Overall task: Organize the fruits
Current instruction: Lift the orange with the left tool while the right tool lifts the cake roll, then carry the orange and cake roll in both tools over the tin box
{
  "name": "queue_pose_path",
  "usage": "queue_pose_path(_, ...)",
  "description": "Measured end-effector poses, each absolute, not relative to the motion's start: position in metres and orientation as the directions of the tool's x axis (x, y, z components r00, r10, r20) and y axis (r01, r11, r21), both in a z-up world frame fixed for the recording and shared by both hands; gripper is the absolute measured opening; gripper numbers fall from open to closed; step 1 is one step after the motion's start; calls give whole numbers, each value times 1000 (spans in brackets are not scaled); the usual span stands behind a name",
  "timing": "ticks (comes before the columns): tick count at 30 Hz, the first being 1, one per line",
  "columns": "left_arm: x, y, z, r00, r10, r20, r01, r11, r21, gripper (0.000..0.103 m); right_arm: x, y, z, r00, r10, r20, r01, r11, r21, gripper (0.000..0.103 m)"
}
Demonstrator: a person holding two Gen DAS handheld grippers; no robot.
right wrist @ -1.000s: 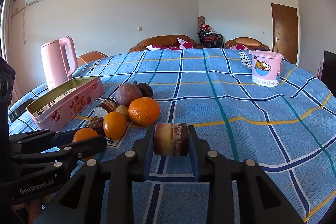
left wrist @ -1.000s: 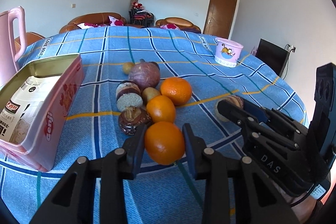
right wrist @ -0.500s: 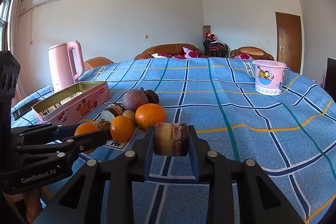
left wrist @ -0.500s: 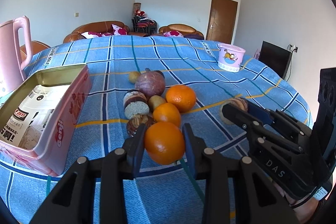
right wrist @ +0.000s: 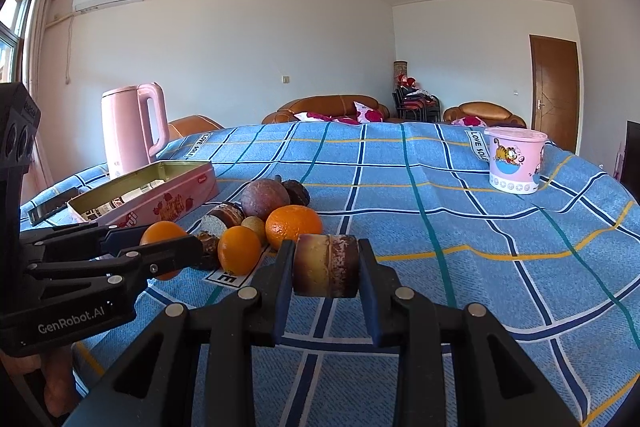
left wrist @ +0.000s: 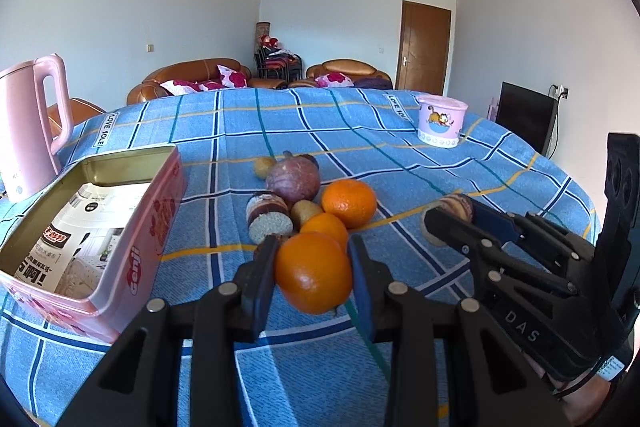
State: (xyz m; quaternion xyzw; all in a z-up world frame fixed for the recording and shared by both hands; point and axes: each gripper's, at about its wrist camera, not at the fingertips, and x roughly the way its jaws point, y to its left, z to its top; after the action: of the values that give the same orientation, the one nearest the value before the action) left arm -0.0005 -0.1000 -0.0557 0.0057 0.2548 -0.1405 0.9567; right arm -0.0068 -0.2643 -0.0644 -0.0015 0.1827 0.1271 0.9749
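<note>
Left gripper clamps an orange at lower centre; right gripper pinches a cut, possibly passion-fruit piece mid-frame.

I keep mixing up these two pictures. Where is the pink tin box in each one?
Left wrist view: the pink tin box lies at the left edge, open, left of the fruit pile.
Right wrist view: the box sits left of centre, behind the fruit.
Shared landmark: the pink kettle behind it.
</note>
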Motion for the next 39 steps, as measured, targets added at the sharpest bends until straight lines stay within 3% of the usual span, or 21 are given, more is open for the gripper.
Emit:
queue_pose_path(23,9,-19,-18,895,-84,-438,79,996,-30,36,10,-194,-1,836,424,-349,-436,899,46,32)
queue_pose_path(39,40,39,-19,873,38,-486,-30,999,25,36,48,-111,17,757,514,-404,-554,832,22,32)
